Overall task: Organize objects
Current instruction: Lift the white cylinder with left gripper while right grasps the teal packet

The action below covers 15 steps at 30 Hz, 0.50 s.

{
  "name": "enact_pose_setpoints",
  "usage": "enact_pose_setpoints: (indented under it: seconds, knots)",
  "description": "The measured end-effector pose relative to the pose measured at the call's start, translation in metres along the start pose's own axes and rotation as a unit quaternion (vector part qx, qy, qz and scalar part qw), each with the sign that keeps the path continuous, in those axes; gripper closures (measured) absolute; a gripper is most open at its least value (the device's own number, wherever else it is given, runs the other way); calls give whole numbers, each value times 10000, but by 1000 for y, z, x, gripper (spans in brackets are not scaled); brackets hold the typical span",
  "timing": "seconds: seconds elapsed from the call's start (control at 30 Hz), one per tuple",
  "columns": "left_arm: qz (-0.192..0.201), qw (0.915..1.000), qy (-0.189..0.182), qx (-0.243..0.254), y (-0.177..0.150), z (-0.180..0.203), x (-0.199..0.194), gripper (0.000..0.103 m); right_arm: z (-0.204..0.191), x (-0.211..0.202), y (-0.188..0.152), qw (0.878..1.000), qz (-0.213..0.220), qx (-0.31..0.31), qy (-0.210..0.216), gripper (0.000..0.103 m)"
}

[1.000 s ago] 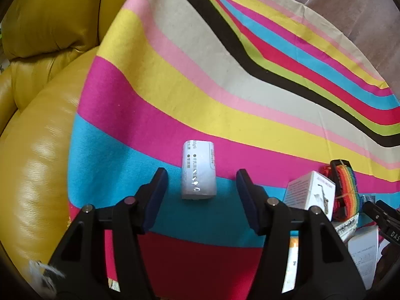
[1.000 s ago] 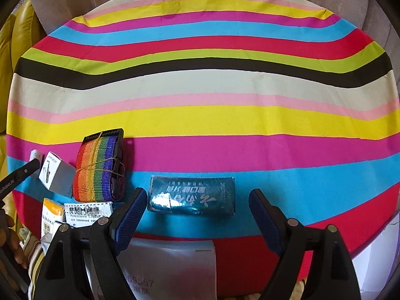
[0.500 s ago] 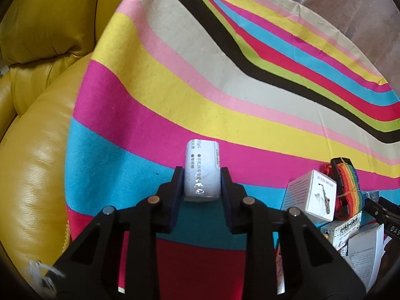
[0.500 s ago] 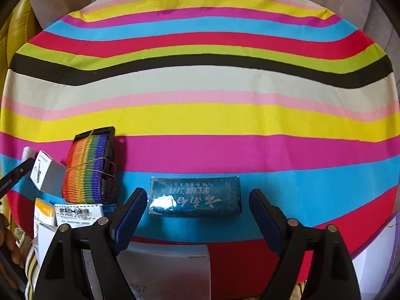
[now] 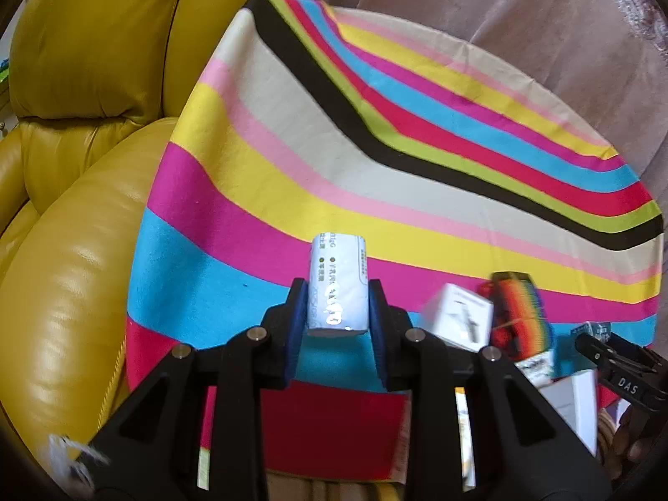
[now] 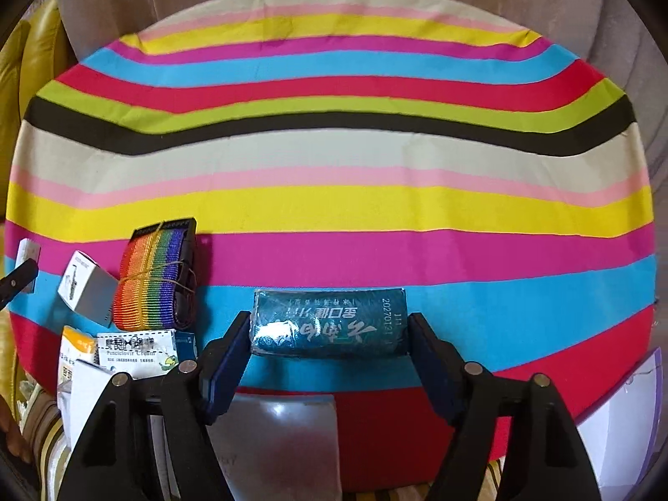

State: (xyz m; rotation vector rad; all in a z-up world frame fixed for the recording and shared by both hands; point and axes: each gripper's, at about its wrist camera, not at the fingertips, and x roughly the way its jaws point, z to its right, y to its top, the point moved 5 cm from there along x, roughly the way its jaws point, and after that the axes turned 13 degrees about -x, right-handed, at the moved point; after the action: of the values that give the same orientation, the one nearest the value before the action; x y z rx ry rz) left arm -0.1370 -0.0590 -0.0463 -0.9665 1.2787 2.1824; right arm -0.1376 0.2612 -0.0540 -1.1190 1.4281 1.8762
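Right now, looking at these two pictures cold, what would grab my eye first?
Probably the bright striped cloth that fills both views. On it, the left gripper pinches a small white packet, and the right gripper's jaws are closing around a teal packet. A rainbow strap lies left of that.

Round table under a striped cloth [image 6: 334,204], bands of cream, pink, yellow, magenta, blue, red, lime and one black stripe. I see it filling most of both views; the cloth lies flat with faint creases.

Upper left of the left wrist view: a mustard-yellow leather armchair [image 5: 83,192], padded backrest and arm, just beside the table edge. The leather is glossy, with bright highlights on the arm.

Top and upper right of both views: a pale mauve curtain [image 5: 522,12] hanging in soft vertical folds behind the table. A patterned trim shows at the far upper right of the left wrist view.

Light is bright and even.
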Motion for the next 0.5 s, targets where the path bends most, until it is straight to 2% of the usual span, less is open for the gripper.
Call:
enact_pose_setpoints:
  seconds: [0.3,0.5]
  knots:
    - [81,9991,-365,184,-19,37,-24,70,6,-26,-8,9992,358,122,-158,29]
    - [135,9974,-625,321,-33,64,-41,70,15,-38,-22,9985,422,291,-187,29]
